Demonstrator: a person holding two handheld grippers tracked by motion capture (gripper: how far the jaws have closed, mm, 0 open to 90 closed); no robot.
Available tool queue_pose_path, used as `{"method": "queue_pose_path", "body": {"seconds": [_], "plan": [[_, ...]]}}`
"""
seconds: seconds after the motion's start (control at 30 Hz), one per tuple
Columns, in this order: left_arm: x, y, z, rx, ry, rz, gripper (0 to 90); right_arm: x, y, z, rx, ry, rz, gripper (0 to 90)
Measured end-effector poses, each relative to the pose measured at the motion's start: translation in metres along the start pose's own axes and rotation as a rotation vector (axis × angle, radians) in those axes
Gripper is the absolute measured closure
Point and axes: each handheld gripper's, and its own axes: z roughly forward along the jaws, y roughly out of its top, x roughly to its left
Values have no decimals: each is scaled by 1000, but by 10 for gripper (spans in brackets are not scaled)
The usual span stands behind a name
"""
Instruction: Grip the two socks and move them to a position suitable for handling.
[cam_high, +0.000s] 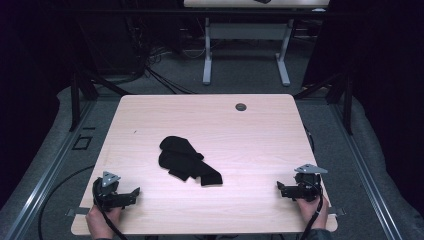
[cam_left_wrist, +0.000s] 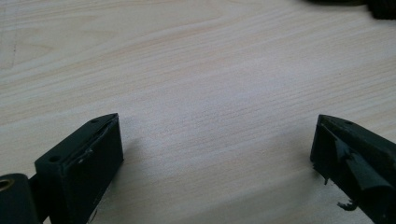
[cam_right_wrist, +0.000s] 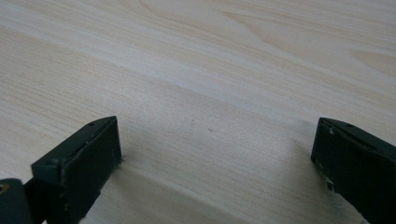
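Black cloth (cam_high: 187, 162) mid-table (cam_high: 260, 130) from above, left tongs (cam_high: 134, 193) and right tongs (cam_high: 281, 188) spread wide, bare wood between.

Left tongs (cam_left_wrist: 217, 140) seen along own 2 black jaws, which rise from bottom corners w/ a wide gap btwn them, nothing in it, just bare wood. Jaws sit low over the surface (cam_left_wrist: 196, 70), pale wood w/ fine grain running across the frame; soft shadow beside each jaw. Rubbery lining on the jaw at frame right looks frayed, small torn bits hanging off its lower edge. Dark cloth (cam_left_wrist: 369, 5) pokes in at top right corner, well apart from jaws; too little of it in frame to tell its shape.
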Motion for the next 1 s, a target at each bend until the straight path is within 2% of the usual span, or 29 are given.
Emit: {"method": "queue_pose_path", "body": {"seconds": [0.37,0.43,0.67,0.73,0.83,0.93,0.97,1.0], "plan": [[0,0,0,1,2,1,24,0,0,0,-1,-2,1,12],[0,0,0,3,20,-20,22,0,0,0,-2,-2,1,12],[1,0,-2,2,25,-28,34,0,0,0,-3,-3,2,13],[1,1,-3,8,17,-26,47,0,0,0,-3,-3,2,13],[-1,4,-6,-7,-2,-35,62,0,0,0,-3,-3,3,13],[-8,13,-10,-26,-34,-41,65,0,0,0,-3,-3,2,13],[-15,21,-13,-40,-56,-27,71,0,0,0,-3,-3,2,14],[-15,21,-13,-40,-56,-27,69,0,0,0,-4,-4,3,13]]}}
